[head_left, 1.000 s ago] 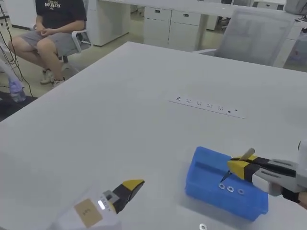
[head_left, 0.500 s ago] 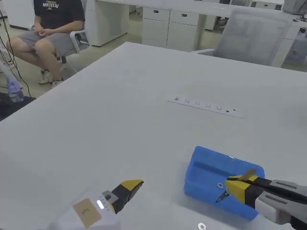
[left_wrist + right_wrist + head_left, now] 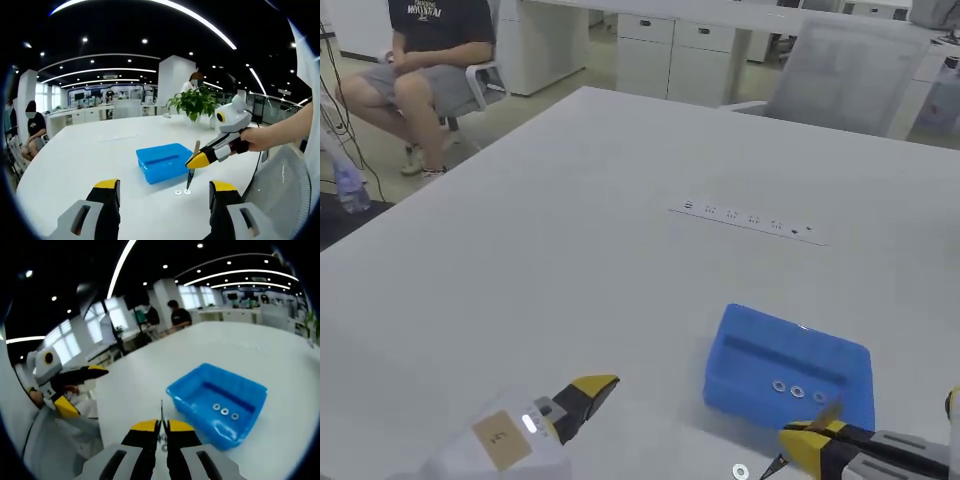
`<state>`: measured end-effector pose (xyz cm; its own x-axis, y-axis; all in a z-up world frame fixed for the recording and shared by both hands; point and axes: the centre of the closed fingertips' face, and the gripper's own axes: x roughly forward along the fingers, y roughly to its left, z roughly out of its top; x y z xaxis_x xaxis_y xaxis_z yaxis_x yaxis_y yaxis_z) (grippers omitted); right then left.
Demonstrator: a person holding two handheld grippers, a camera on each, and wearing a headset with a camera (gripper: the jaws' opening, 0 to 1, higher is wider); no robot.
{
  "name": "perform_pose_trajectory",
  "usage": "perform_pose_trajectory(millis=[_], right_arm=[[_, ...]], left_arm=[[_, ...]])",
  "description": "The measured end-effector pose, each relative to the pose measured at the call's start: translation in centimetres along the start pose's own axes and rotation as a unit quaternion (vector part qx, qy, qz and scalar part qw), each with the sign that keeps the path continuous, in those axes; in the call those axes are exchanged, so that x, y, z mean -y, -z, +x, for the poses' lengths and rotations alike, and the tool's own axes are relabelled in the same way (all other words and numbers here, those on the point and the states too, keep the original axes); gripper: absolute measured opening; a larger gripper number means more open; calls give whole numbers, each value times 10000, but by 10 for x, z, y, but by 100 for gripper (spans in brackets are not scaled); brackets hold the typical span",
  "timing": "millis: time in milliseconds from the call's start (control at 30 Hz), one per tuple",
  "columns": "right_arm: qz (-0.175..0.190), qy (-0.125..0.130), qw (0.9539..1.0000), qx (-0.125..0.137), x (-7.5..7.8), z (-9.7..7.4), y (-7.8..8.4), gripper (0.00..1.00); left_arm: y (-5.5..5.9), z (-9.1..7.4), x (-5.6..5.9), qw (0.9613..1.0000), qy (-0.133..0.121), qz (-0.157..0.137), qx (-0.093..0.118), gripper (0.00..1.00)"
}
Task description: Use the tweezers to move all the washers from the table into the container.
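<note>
Your right gripper [image 3: 798, 450] has swung off the blue container [image 3: 728, 384], jaws pinched on the tweezers [image 3: 191, 167], tips beside a washer [image 3: 741, 471] on the table [image 3: 620, 250]. Three washers [image 3: 797, 391] lie inside the container; your left gripper [image 3: 164, 187] gapes wide, empty.

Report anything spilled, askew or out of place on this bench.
Nothing looks spilled or damaged. The blue container sits level with three washers lying flat inside. One washer lies on the table in front of it, by the tip of the tweezers in the right gripper; it is simply not yet moved.
</note>
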<state>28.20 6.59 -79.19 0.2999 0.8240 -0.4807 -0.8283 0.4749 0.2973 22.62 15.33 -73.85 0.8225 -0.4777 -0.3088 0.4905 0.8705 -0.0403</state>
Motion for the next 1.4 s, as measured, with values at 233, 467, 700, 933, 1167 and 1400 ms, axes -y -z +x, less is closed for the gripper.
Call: perform_pose_trajectory(millis=[233,467,700,933,1167,1400], right_arm=[[46,-27,9999,-99,0,2,7,3],[-81,-139,9995,-269,-4,6,12,3],[-906,-272,9945,-447,-15,8,14,3],[-1651,-286,9839,-614,-29,10,18,2],[-1420,-248,9888,-378,-25,7,6,1],[-1143,-207,9931,181,-17,-6,-36,2]], left_arm=[[0,0,0,10000,-1,-7,0,73],[0,0,-1,10000,-5,-26,6,73],[1,0,-1,10000,3,-9,-10,72],[1,0,-1,10000,-8,-5,-26,72],[1,0,-1,10000,-9,2,-20,72],[1,0,0,10000,2,0,-19,72]])
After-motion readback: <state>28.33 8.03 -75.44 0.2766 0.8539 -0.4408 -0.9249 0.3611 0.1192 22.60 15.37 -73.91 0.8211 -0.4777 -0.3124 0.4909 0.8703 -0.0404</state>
